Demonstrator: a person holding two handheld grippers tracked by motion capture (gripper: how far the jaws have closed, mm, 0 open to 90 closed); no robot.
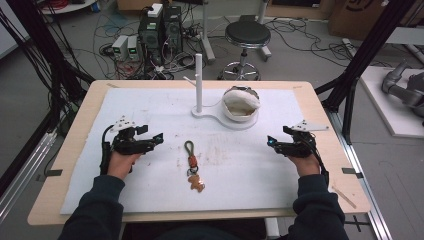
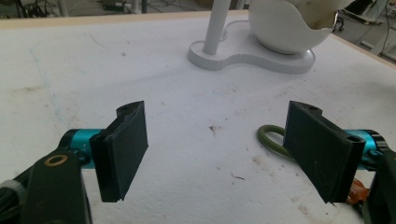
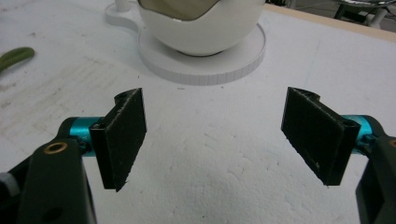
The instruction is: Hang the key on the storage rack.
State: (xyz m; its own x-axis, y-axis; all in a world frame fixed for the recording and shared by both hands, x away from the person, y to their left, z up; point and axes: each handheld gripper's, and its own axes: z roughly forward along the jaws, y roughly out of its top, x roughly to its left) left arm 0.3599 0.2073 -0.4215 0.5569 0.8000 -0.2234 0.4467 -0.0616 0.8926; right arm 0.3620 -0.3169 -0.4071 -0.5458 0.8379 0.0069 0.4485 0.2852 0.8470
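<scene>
The keychain (image 1: 192,166) between the two claws has a green loop, a red-brown middle and an orange-brown charm. Each claw, left (image 1: 159,137) and right (image 1: 270,141), is black with bright blue bits. Beyond them, the stand (image 1: 199,82) and bowl (image 1: 241,103) are white. The mat (image 1: 150,115) is white with brownish stains.

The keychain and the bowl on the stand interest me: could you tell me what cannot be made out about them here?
- Keychain: high view, charm too small to identify; left gripper view, right jaw hides all but its green loop.
- Bowl: contents unreadable in the high view; the top edge crops it in both gripper views.
</scene>
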